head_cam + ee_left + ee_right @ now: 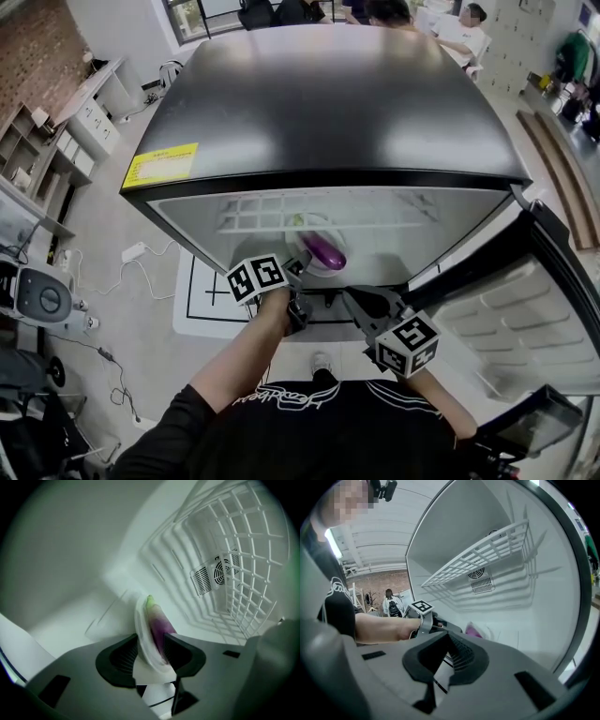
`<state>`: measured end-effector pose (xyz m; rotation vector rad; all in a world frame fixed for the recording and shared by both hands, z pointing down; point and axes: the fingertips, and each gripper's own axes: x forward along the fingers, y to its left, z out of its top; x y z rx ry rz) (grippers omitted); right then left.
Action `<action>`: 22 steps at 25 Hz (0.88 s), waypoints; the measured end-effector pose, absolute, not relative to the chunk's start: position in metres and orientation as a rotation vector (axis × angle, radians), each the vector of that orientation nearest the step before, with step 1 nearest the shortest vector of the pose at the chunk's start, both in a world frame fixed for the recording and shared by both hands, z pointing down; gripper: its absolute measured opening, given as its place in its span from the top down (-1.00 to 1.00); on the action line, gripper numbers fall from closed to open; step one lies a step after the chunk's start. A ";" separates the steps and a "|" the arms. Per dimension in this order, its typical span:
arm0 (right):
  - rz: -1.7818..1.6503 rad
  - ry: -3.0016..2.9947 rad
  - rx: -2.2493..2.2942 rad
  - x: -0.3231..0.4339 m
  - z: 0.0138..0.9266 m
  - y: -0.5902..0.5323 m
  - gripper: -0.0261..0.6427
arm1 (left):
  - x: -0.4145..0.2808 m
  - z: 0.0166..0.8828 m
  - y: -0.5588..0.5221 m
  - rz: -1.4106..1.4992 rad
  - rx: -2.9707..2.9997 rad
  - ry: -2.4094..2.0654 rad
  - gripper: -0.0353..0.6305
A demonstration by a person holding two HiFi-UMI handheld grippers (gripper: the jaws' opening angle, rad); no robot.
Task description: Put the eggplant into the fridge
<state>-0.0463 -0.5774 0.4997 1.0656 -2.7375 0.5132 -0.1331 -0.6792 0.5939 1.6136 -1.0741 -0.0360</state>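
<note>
Left gripper view: the left tongs stand wide apart inside the fridge. Their two dark pads flank the near rim of a white plate without pinching it, so nothing is held. On that plate lies the eggplant, purple, with its pale green tip pointing away from the tongs toward the back wall. Its near end sits level with the pads, just beside the right-hand one, and the plate shows edge-on in this view. Beyond and to the right are a white wire shelf and a round fan vent set in the back wall. The head view looks steeply down past the fridge's black top. It shows the plate and eggplant resting on the white floor of the compartment, below the wire shelf and just ahead of the left tongs, whose marker cube sits at the fridge's front edge. Farther right, the right tongs have their jaws closed tip to tip with nothing between them. They hang at the fridge's mouth, to the right of the left tongs and short of the plate. The right gripper view catches only a slip of purple and white past the person's forearm. At far right the fridge door stands open.
</note>
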 end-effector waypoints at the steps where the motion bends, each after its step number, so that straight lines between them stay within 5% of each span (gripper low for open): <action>1: 0.510 -2.737 1.064 -0.046 0.500 -0.576 0.90 | -0.133 0.595 -0.678 -0.037 1.611 -1.077 0.43; 22: 0.468 -2.741 1.061 -0.049 0.484 -0.524 0.89 | -0.123 0.534 -0.589 0.099 1.962 -1.043 0.41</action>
